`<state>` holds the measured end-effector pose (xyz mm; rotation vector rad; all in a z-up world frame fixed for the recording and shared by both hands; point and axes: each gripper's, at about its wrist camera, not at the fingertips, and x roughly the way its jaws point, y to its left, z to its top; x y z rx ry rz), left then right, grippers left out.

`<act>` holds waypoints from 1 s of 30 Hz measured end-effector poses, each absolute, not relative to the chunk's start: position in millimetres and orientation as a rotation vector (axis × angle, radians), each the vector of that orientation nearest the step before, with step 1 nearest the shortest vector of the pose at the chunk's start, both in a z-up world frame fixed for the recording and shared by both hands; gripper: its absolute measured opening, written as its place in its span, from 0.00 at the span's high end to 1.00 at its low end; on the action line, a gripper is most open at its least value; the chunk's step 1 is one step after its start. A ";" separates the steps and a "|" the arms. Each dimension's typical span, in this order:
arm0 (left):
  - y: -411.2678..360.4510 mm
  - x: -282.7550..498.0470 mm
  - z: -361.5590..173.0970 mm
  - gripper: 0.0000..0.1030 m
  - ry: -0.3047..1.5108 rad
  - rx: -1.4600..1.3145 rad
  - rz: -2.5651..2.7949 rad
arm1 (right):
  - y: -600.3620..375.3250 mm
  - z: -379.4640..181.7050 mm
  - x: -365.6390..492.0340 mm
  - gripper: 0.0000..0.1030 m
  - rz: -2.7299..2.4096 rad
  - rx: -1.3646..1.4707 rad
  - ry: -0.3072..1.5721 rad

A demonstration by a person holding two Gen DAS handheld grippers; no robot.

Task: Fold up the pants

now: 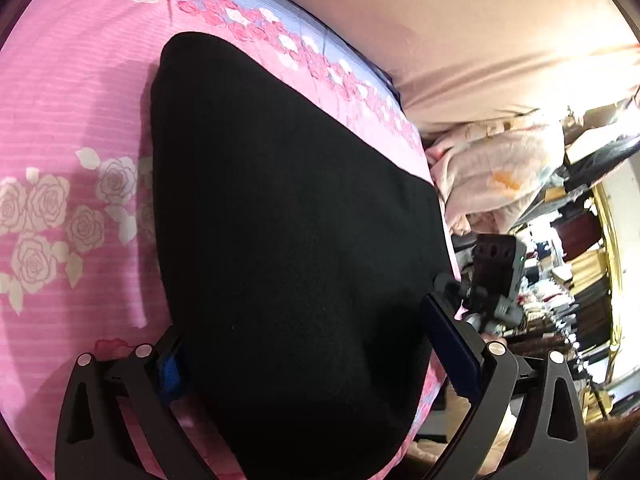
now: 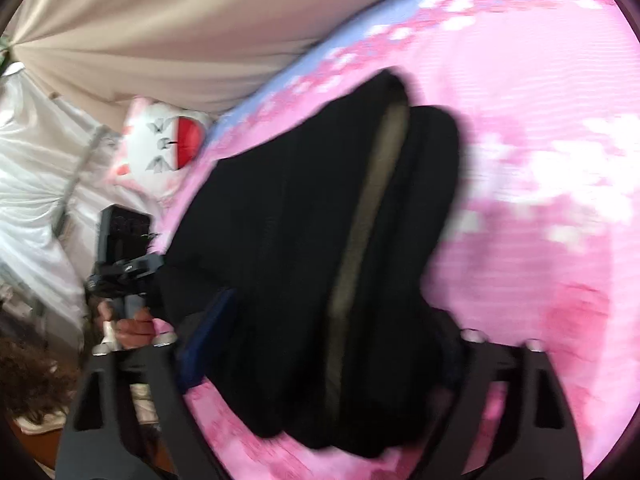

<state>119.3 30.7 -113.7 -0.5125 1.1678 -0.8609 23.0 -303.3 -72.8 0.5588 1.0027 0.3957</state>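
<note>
The black pants (image 1: 288,216) lie folded on the pink rose-print bed sheet (image 1: 72,92). My left gripper (image 1: 312,344) is open, its two fingers spread wide on either side of the pants' near end, not closed on the cloth. In the right wrist view the pants (image 2: 304,240) show as a stacked bundle with an olive inner band (image 2: 360,216). My right gripper (image 2: 320,344) is open, with its fingers on either side of the bundle; that view is motion-blurred. Each view shows the other gripper at the bed edge: the right gripper (image 1: 496,280) and the left gripper (image 2: 124,256).
A beige curtain (image 1: 480,20) hangs behind the bed. A pale blanket heap (image 1: 500,168) and cluttered shelves (image 1: 580,280) lie off the bed's right side. A white pillow with a red patch (image 2: 168,144) and white cloth (image 2: 36,184) sit at the left in the right wrist view.
</note>
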 end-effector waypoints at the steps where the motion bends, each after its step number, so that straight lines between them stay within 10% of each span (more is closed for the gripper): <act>1: 34.9 120.4 -114.5 0.06 1.173 -0.526 -0.864 | -306.7 -60.0 14.3 0.21 0.348 0.521 0.970; 9: 42.6 126.3 -117.1 0.06 1.204 -0.584 -0.834 | -158.9 2.0 -21.6 0.14 0.539 -0.217 0.730; 14: 43.7 129.6 -117.5 0.06 1.235 -0.607 -0.830 | -133.3 -46.7 -6.4 0.66 0.604 -0.378 0.915; 19: 42.1 127.5 -116.4 0.06 1.235 -0.576 -0.844 | -178.3 -44.1 -21.4 0.68 0.611 -0.250 0.942; 21: 38.9 126.0 -114.8 0.06 1.229 -0.547 -0.843 | -191.1 -31.7 -25.9 0.65 0.616 -0.159 0.909; 24: 35.9 122.6 -113.5 0.06 1.212 -0.511 -0.841 | -244.2 -17.1 -32.3 0.04 0.499 0.097 0.827; 30: 32.0 118.0 -112.7 0.06 1.182 -0.459 -0.832 | -333.9 -69.6 -14.2 0.06 0.405 0.656 0.948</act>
